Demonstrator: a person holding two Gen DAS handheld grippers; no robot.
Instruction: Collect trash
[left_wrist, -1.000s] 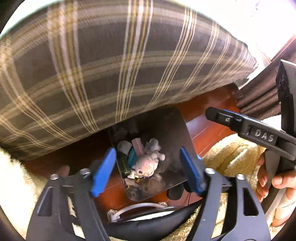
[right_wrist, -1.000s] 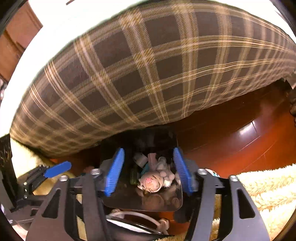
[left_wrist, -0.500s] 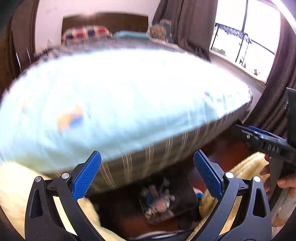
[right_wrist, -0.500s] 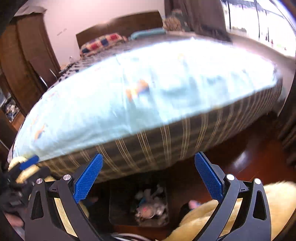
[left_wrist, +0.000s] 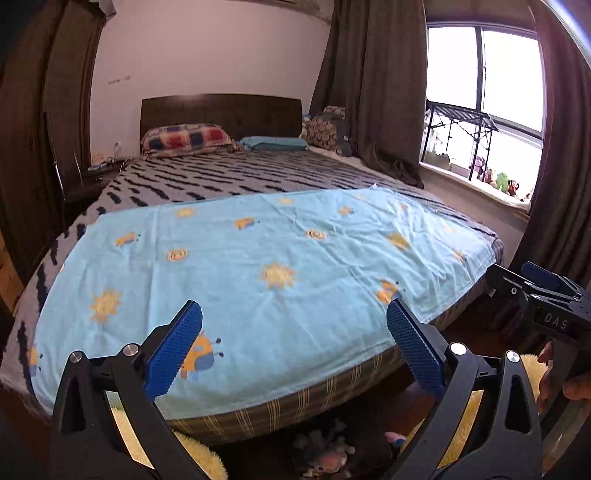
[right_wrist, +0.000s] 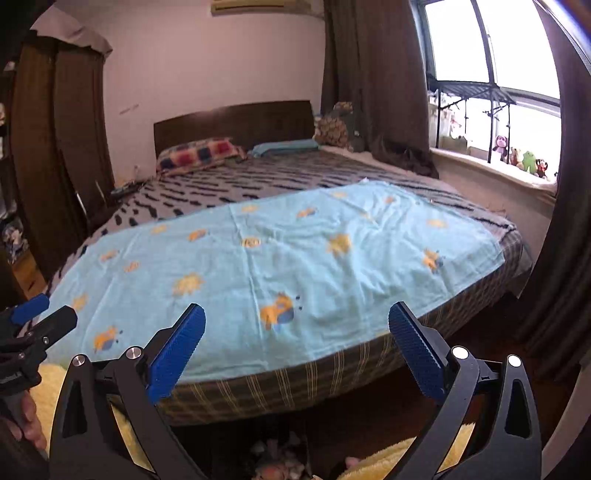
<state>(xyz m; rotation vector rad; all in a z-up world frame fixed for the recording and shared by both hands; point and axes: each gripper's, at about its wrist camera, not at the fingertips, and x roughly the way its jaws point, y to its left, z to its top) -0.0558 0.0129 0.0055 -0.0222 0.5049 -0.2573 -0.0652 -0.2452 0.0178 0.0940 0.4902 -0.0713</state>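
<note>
A dark bin with trash and a small pink plush in it (left_wrist: 327, 456) sits on the floor at the foot of the bed; it also shows at the bottom edge of the right wrist view (right_wrist: 277, 465). My left gripper (left_wrist: 293, 349) is open and empty, raised above the bin and facing the bed. My right gripper (right_wrist: 295, 350) is open and empty too, held beside the left one. The right gripper shows at the right edge of the left wrist view (left_wrist: 539, 295).
A bed (left_wrist: 258, 173) with a light blue sun-print sheet (left_wrist: 258, 266) fills the view. A fluffy yellow rug (right_wrist: 391, 461) lies beside the bin. Dark curtains (left_wrist: 373, 85), a window sill with plush toys (left_wrist: 498, 181) and a dark wardrobe (right_wrist: 48, 147) surround the bed.
Both grippers have lifted and tilted up from just over the bin to face the bed. Both jaws have opened wider. The bin has dropped to the bottom edge of both views.
</note>
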